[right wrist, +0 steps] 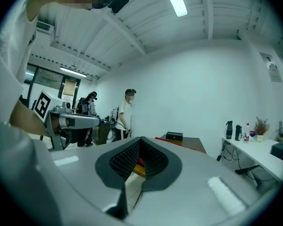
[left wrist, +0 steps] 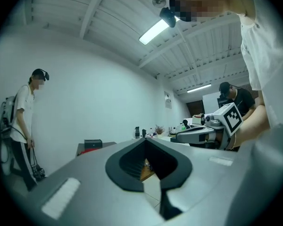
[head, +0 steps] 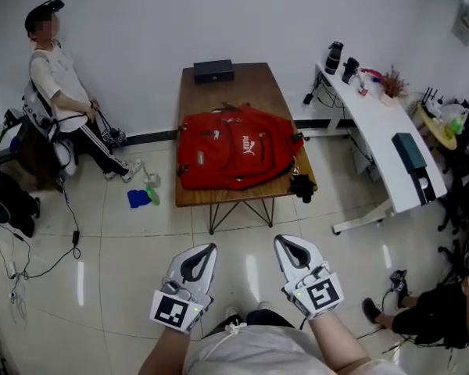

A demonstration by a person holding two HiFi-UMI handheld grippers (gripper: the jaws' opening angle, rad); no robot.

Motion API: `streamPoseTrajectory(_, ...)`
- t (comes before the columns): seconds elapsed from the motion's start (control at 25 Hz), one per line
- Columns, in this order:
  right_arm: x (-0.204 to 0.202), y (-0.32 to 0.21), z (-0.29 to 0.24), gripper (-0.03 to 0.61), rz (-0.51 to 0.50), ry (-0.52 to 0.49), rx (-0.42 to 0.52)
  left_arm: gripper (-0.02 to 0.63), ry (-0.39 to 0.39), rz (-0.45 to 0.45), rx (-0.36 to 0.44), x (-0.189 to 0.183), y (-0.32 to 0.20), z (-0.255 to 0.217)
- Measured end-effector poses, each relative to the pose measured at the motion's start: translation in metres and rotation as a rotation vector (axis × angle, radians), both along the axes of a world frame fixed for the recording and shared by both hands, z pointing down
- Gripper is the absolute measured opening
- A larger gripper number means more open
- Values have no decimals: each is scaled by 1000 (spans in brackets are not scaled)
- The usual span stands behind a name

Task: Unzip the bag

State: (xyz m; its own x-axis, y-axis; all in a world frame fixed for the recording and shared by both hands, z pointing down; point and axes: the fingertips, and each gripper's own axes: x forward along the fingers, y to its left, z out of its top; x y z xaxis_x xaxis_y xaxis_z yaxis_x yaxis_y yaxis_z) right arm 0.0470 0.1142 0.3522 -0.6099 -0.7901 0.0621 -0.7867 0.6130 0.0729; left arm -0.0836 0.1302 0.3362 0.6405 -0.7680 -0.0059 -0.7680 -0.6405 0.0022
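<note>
A red backpack [head: 236,148] lies flat on a small wooden table [head: 219,94] in the middle of the head view, its zippers closed as far as I can see. Both grippers hang low over the tiled floor, close to my body and well short of the table. My left gripper [head: 211,248] is shut and holds nothing. My right gripper [head: 280,241] is likewise shut and empty. In the left gripper view the jaws [left wrist: 145,139] meet at the tip, with the right gripper [left wrist: 198,134] beside them. The right gripper view shows its jaws [right wrist: 141,138] shut, a sliver of red behind them.
A black box [head: 213,71] sits at the table's far end, and a dark object [head: 302,186] hangs at its right front corner. A white desk [head: 383,123] with bottles stands at right. A person [head: 59,76] stands at left; another [head: 445,311] sits at lower right. Cables and a blue item [head: 138,198] lie on the floor.
</note>
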Motion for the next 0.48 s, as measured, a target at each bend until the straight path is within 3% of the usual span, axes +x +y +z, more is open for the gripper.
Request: streamPoseTrajectory(0.48, -4, 30, -17, 6, -134, -34, -12, 6, 22, -67, 29, 8, 25, -15)
